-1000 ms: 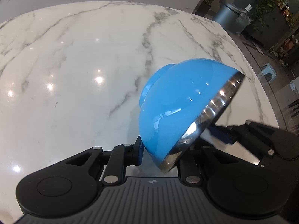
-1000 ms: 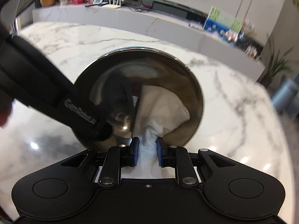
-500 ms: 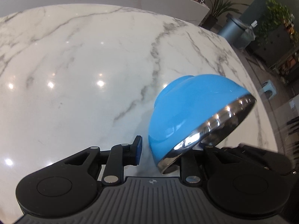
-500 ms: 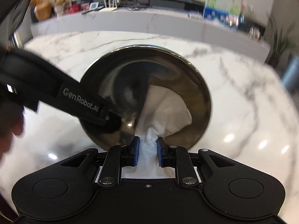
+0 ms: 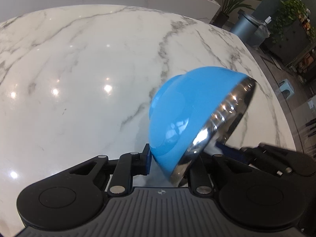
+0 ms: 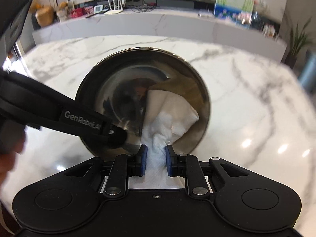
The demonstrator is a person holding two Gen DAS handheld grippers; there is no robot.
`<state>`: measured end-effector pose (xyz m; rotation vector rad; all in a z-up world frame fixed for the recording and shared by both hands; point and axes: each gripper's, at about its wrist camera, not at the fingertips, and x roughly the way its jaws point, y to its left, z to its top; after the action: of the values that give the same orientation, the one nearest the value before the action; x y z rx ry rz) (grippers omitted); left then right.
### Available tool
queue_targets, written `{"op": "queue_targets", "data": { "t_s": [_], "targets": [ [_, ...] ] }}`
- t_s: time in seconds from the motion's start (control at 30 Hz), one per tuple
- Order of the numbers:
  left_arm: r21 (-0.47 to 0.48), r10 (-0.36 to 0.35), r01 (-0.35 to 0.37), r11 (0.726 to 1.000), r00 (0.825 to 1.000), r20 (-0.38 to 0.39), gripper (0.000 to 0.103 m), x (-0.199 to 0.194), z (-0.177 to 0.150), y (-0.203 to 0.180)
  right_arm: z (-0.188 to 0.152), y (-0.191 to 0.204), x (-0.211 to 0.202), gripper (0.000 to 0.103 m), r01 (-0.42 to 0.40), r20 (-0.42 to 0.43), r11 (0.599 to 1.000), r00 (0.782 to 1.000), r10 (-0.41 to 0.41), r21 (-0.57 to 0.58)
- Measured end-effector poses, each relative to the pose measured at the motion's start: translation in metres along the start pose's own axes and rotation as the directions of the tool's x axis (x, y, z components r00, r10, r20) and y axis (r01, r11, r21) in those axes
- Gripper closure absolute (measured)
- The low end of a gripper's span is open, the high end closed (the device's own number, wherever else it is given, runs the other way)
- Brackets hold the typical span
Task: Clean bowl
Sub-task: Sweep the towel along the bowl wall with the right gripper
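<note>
A bowl (image 5: 187, 114), blue outside and shiny steel inside, is held tilted on edge above the white marble table (image 5: 79, 79). My left gripper (image 5: 173, 158) is closing on its lower rim, one blue pad against the blue outside and the other finger hidden inside. In the right wrist view the bowl's steel inside (image 6: 122, 94) faces me. My right gripper (image 6: 156, 158) is shut on a crumpled white paper towel (image 6: 169, 114), which lies against the bowl's lower right inner wall. One of the left gripper's fingers (image 6: 88, 124) reaches over the rim from the left.
The table's right edge (image 5: 276, 102) drops to a floor with a grey bin (image 5: 244, 27), potted plants (image 5: 231, 2) and a small stool (image 5: 285, 87). A long marble counter (image 6: 138, 23) with clutter stands behind the table. A person's hand (image 6: 7, 158) shows blurred at the left.
Half a second ago the left pad stood off the bowl's outside; now it presses on it again. The bowl shifted a little in the grip. The towel slid slightly inside the bowl.
</note>
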<state>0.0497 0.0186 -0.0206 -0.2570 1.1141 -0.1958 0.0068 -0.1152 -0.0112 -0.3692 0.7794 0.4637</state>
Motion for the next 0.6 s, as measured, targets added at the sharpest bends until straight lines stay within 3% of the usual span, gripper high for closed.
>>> {"op": "queue_targets", "data": {
  "t_s": [0.1,0.27,0.37,0.6],
  "targets": [
    [-0.008,-0.006,0.006,1.000,1.000,-0.014,0.088,-0.001,0.001,0.002,-0.001,0.005,-0.001,0.086,0.026,0.005,0.998,1.000,-0.026,-0.052],
    [-0.034,-0.022,0.020,0.999,0.999,-0.047,0.087,-0.002,0.002,0.010,0.004,-0.014,-0.013,0.086,-0.103,0.049,0.992,0.994,0.100,0.067],
    [-0.039,-0.014,0.012,0.999,0.999,-0.053,0.085,-0.004,0.002,0.011,0.005,-0.022,-0.025,0.086,-0.126,0.086,0.989,0.989,0.119,0.083],
    [-0.097,-0.008,0.012,0.995,0.999,0.043,0.068,-0.017,0.009,0.021,0.002,-0.021,-0.029,0.086,-0.128,0.123,0.989,0.985,0.118,0.078]
  ]
}}
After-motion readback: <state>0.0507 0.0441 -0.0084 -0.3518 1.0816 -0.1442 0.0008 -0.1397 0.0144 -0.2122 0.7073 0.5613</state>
